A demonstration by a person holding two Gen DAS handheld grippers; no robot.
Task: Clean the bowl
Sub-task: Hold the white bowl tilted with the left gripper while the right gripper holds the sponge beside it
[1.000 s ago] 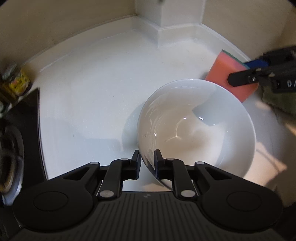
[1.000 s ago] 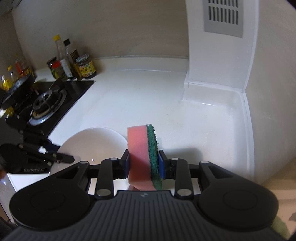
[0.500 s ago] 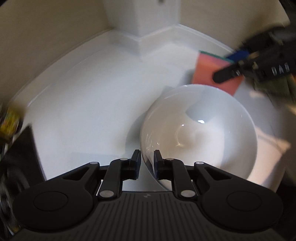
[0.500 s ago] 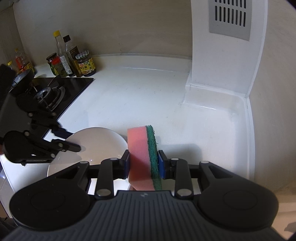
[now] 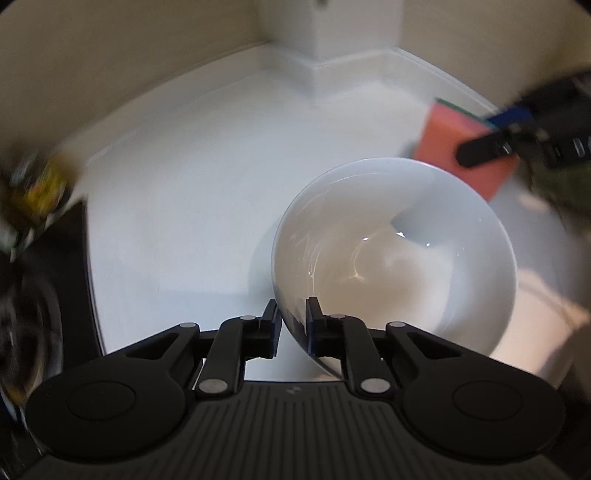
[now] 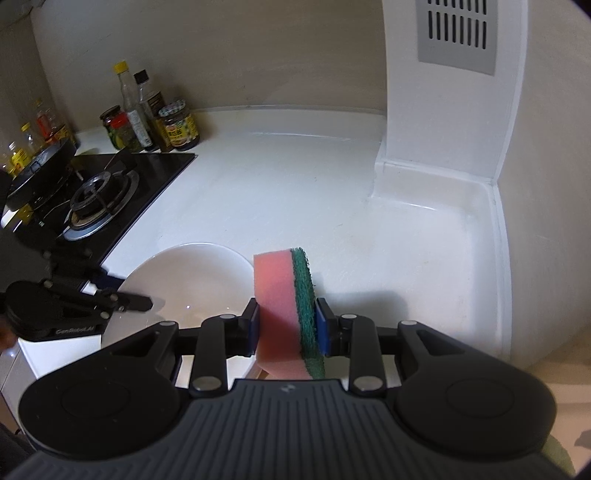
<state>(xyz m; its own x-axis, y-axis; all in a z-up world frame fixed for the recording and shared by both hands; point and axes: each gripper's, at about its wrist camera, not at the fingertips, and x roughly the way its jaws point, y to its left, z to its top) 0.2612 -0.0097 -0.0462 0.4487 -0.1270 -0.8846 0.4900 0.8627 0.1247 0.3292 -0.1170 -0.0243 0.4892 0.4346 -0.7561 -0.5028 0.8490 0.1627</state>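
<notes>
Left tongs (image 5: 291, 317): looking down from the left wrist cam, narrow gap between the jaws. They've just been closing, and the near rim of the bowl sits right between the pads, so they're pinching it.
Bowl (image 5: 399, 266): white, glossy inside. It spreads out ahead and to the right of the left tongs and is tipped up on one side.
Sponge (image 5: 443, 147): pink with a green edge, just past the bowl's far rim, up and to the right of the left tongs. Kinda blurry.
Counter (image 5: 184, 184): plain white, stretching ahead and left of the left tongs.
Right tongs (image 6: 286, 317): right wrist cam now. The jaws are clamped on the sponge, pink side on the left pad and green scrubby side on the right, with the sponge standing on edge.
Bowl again: just left of the right tongs, with its rim partly tucked behind the sponge. The left tongs are on its far-left edge.
Stove (image 6: 99, 206): black gas burner, well off to the upper left of the right tongs.
Jars and bottles (image 6: 155, 122): bunched against the wall beyond the stove.
Vent (image 6: 456, 33): grey grille high up on the right.
</notes>
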